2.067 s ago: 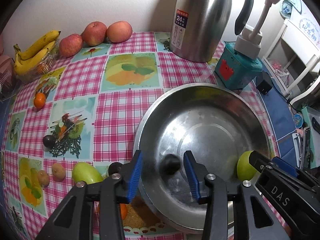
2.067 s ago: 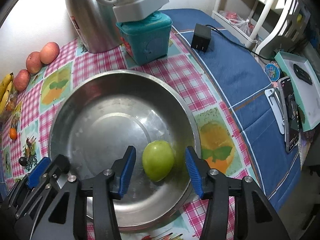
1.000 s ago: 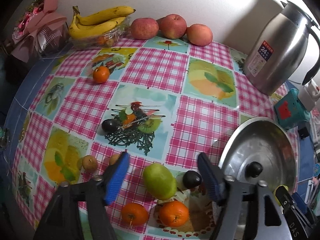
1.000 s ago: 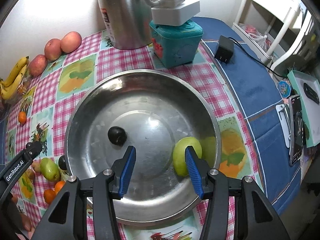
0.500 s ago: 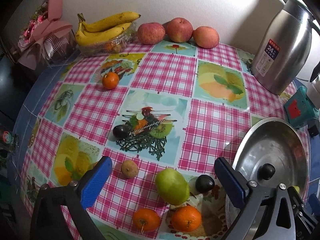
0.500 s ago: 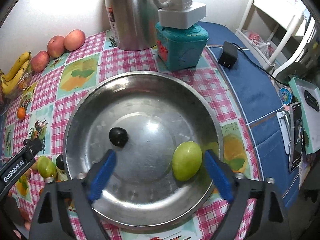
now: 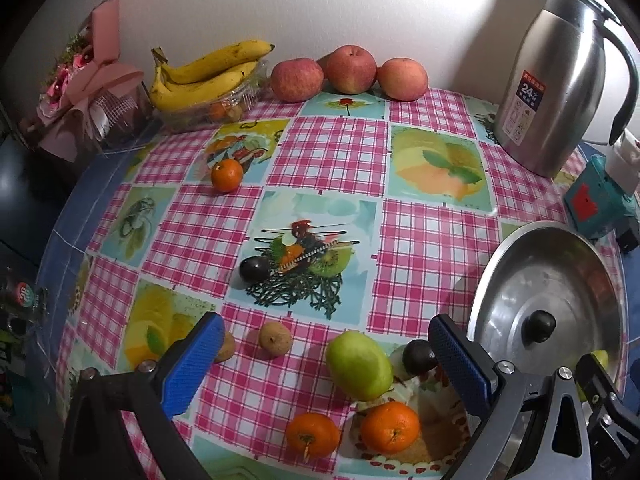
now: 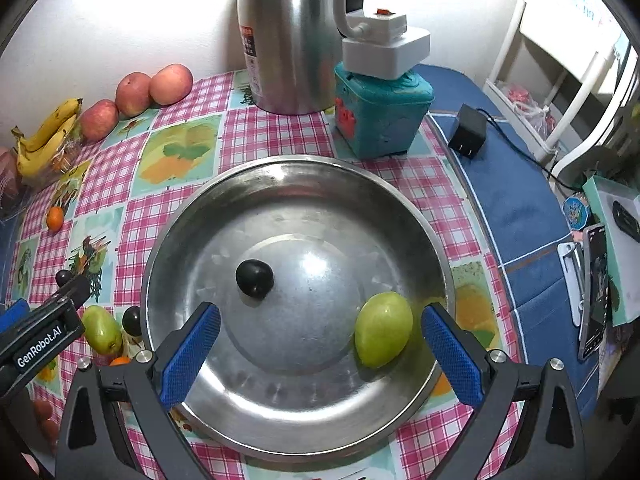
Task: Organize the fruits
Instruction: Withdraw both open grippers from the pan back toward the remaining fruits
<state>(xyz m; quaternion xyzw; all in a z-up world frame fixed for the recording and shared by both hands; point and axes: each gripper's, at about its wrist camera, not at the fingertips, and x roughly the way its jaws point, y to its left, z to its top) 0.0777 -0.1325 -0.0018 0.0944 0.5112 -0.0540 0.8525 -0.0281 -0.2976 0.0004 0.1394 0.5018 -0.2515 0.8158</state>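
A steel bowl holds a dark plum and a green mango. My right gripper is open and empty above the bowl's near side. My left gripper is open and empty over loose fruit left of the bowl: a green mango, a dark plum, two oranges, two small brown fruits. Another plum and an orange lie farther back.
Bananas and three apples line the back wall. A steel thermos and a teal box with a white adapter stand behind the bowl. A pink bouquet sits at the back left. Phones and boxes lie right.
Both grippers opened wide and pulled back. The left one swung from the bowl, leaving the plum in it, to the loose fruit. The right one released the green mango in the bowl.
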